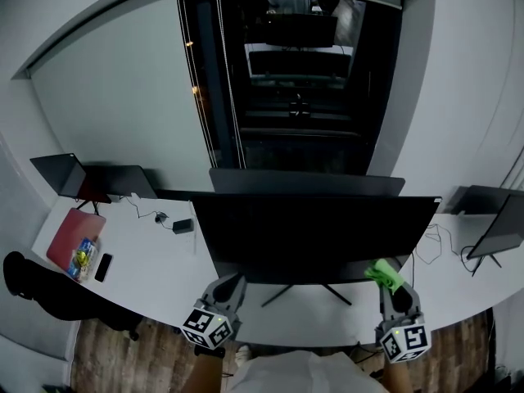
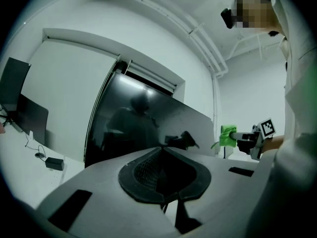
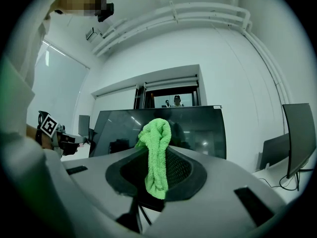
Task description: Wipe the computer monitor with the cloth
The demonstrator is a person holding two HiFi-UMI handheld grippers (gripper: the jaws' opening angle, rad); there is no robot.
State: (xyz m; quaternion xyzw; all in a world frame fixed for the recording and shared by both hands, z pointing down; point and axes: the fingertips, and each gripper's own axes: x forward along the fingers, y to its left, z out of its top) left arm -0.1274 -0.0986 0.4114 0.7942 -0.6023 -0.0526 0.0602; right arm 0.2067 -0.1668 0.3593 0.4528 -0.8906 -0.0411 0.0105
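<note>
A wide dark computer monitor (image 1: 315, 236) stands on the white desk (image 1: 155, 268) in front of me, screen off; it also shows in the left gripper view (image 2: 129, 128) and the right gripper view (image 3: 198, 128). My right gripper (image 1: 391, 289) is shut on a green cloth (image 1: 383, 273) just off the monitor's lower right corner. The cloth (image 3: 157, 152) hangs bunched between the jaws of the right gripper (image 3: 157, 148). My left gripper (image 1: 229, 289) sits below the screen's lower left corner, and the left gripper (image 2: 162, 150) has its jaws together with nothing in them.
A second monitor (image 1: 307, 182) stands behind the first. To the left are a laptop (image 1: 61, 174), a red folder (image 1: 74, 236), a phone (image 1: 103, 267) and a power brick (image 1: 182, 226) with its cable. Another screen (image 1: 499, 228) stands at the right. A black chair (image 1: 33, 285) sits at the lower left.
</note>
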